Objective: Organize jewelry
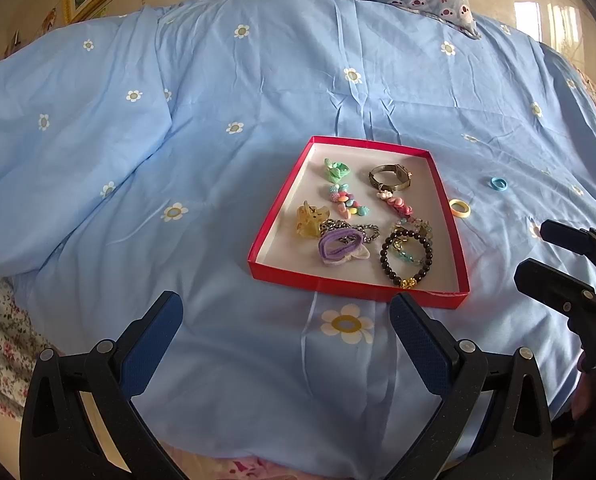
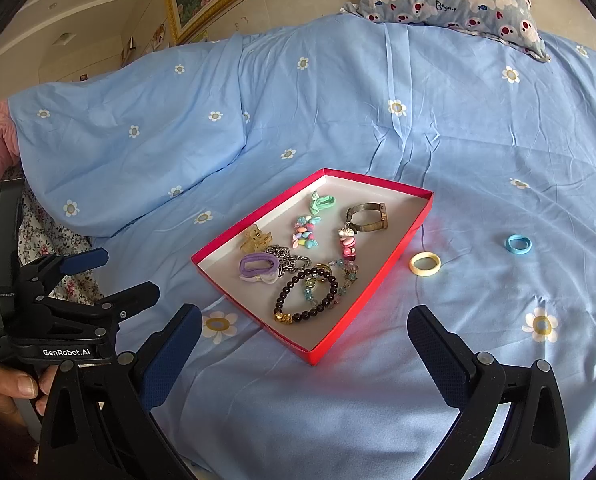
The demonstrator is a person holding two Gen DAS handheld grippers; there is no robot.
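your red tray (image 2: 372, 294) on the bed (image 2: 338, 128) holds one dark bead bracelet (image 2: 305, 296), one purple hair tie (image 2: 258, 266), one watch (image 2: 368, 218), one amber claw clip (image 2: 254, 239) and beaded pieces. two loose rings lie right of it: yellow ring (image 2: 425, 264), blue ring (image 2: 519, 244). your left tool (image 1: 286, 344) and right tool (image 2: 304, 356) both gape wide, empty.

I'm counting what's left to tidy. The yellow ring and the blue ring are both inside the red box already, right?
Not quite. The yellow ring and the blue ring both lie on the bedsheet, outside the red box. The right wrist view shows it.
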